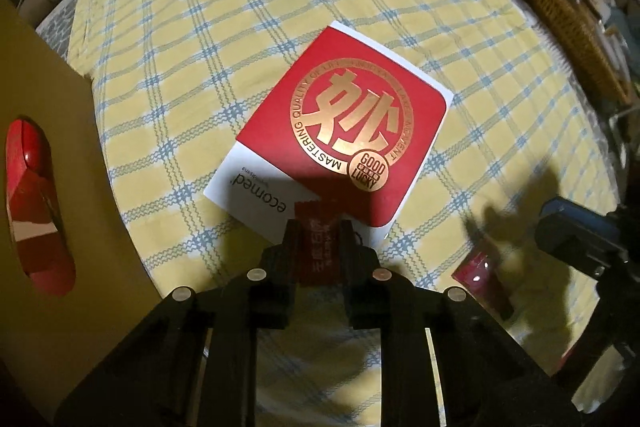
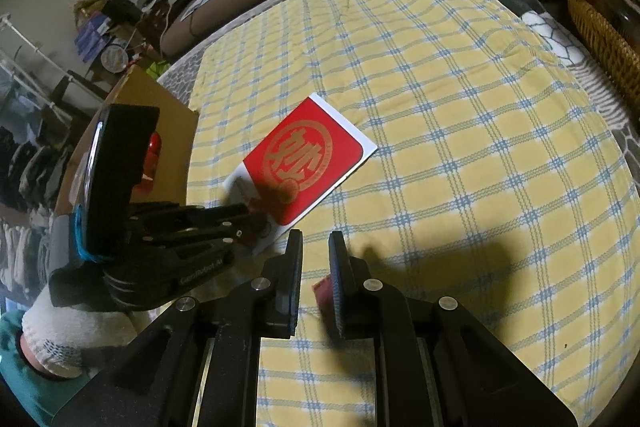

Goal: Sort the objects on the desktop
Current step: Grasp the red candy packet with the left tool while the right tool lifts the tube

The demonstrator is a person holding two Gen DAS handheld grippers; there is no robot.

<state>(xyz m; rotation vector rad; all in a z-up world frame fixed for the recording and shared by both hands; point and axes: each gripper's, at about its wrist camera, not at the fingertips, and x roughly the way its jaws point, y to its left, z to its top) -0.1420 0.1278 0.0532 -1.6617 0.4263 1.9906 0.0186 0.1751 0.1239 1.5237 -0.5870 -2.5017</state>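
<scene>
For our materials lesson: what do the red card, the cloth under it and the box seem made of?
Red card: glossy coated paper, probably; gold print shines.
Checked cloth: woven cotton-like fabric, matte; weave lines show.
Brown box: plain matte cardboard, with a cut handle hole.

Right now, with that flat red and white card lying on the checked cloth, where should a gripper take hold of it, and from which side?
Judging by its pose, the flat red and white card lies flush on the yellow checked tablecloth, so no face is grippable from above. Best guess: take its thin white near edge, coming in low from the near side, one finger sliding under, clear of the left gripper pinching a small red sachet there.
</scene>
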